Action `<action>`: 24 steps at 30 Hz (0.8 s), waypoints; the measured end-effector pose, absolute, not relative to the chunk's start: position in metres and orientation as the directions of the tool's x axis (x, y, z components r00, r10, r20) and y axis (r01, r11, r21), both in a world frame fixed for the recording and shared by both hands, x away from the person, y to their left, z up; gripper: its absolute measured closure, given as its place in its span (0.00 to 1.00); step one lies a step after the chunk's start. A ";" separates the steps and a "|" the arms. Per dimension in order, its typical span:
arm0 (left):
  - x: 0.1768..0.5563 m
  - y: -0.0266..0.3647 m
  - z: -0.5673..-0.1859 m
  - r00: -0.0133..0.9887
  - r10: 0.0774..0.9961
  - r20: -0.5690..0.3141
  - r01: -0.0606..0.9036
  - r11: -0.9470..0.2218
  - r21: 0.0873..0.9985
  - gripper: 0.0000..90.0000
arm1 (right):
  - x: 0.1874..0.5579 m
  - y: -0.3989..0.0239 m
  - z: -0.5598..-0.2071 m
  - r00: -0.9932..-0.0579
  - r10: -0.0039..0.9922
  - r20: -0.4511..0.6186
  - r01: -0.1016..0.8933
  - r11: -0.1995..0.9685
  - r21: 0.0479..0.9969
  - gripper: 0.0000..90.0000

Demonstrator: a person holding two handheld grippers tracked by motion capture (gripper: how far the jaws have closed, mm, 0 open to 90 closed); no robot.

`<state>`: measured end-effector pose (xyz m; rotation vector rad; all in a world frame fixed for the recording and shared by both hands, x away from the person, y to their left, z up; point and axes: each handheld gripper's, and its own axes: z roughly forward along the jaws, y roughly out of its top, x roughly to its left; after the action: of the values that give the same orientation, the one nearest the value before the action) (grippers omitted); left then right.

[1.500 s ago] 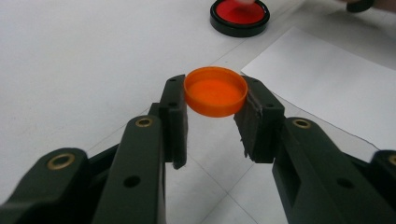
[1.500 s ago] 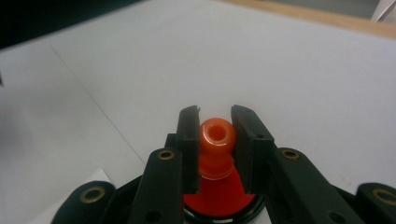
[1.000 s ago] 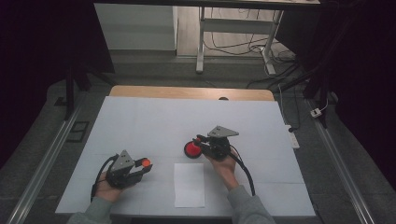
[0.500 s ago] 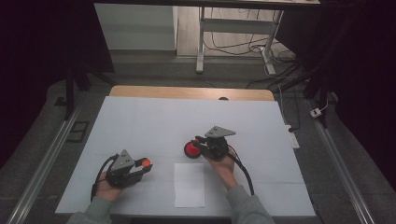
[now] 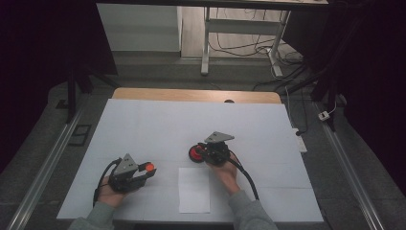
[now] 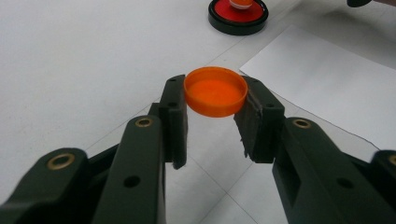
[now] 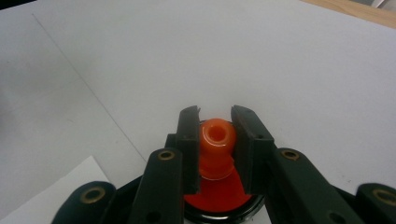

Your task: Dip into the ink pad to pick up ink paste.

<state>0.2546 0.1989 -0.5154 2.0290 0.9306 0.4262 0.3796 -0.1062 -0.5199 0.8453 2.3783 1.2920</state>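
Clearly, the round orange plastic cap [image 6: 215, 91] sits open side up between the fingers [image 6: 173, 119] of the left gripper [image 5: 143, 172], pinched at its rim just above the white surface [image 5: 158, 124]. At about one o'clock from it, the right gripper [image 5: 203, 152] closes its fingers [image 7: 189, 144] on the orange neck [image 7: 217, 144] of a round red container with a black rim [image 6: 238, 16], which stands on the surface. Between the two hands, toward six o'clock, lies a white rectangular paper sheet [image 5: 194, 189].
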 end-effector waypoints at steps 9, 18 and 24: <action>0.254 0.198 -0.516 0.670 0.741 -0.039 0.458 -0.372 0.807 0.71 | 0.378 -0.102 -0.523 -0.769 0.639 -0.016 0.350 0.443 0.825 0.82; 0.254 0.198 -0.515 0.667 0.744 -0.038 0.457 -0.369 0.809 0.71 | 0.378 -0.103 -0.525 -0.772 0.635 -0.013 0.344 0.436 0.832 0.82; 0.254 0.198 -0.515 0.668 0.743 -0.037 0.457 -0.370 0.809 0.71 | 0.377 -0.104 -0.526 -0.776 0.631 -0.016 0.340 0.439 0.832 0.82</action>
<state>0.2539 0.1984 -0.5150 2.0286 0.9273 0.4253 0.3775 -0.1043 -0.5259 0.8312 2.3711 1.2602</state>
